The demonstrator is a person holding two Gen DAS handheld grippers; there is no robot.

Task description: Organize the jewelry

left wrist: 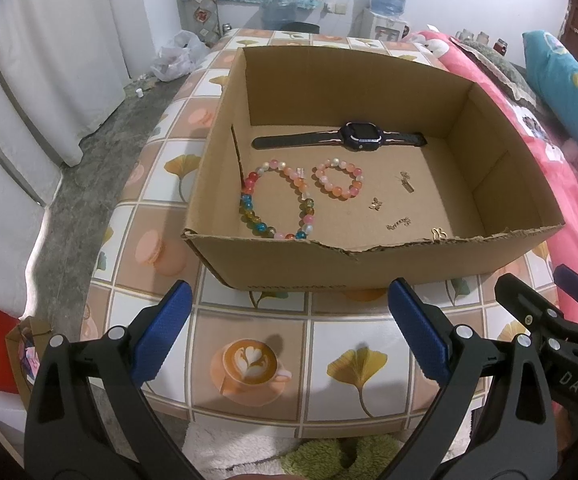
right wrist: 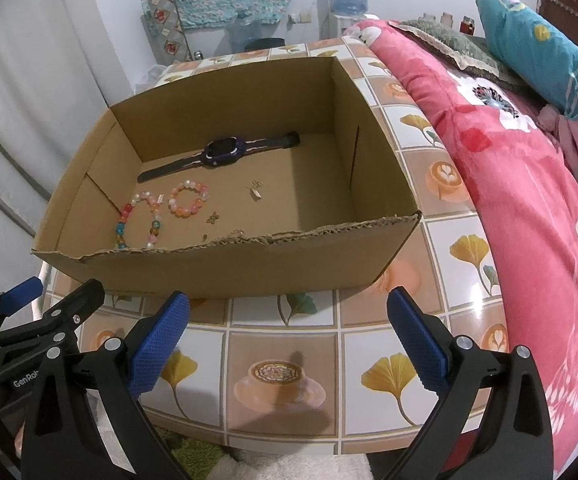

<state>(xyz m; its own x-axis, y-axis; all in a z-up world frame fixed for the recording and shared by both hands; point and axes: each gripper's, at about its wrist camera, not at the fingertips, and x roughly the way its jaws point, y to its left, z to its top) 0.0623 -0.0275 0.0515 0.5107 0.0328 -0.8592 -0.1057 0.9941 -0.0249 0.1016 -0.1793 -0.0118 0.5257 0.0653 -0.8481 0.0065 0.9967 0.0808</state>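
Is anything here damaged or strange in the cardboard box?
Yes. The cardboard box has a ragged, torn near rim, unlike its straight other edges. The jewelry inside looks intact.

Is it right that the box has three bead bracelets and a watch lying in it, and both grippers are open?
Not quite. The cardboard box holds two bead bracelets, not three: a large multicolored one and a small pink one, as the left wrist view shows. The watch does lie in the box, and the left gripper and right gripper are both open.
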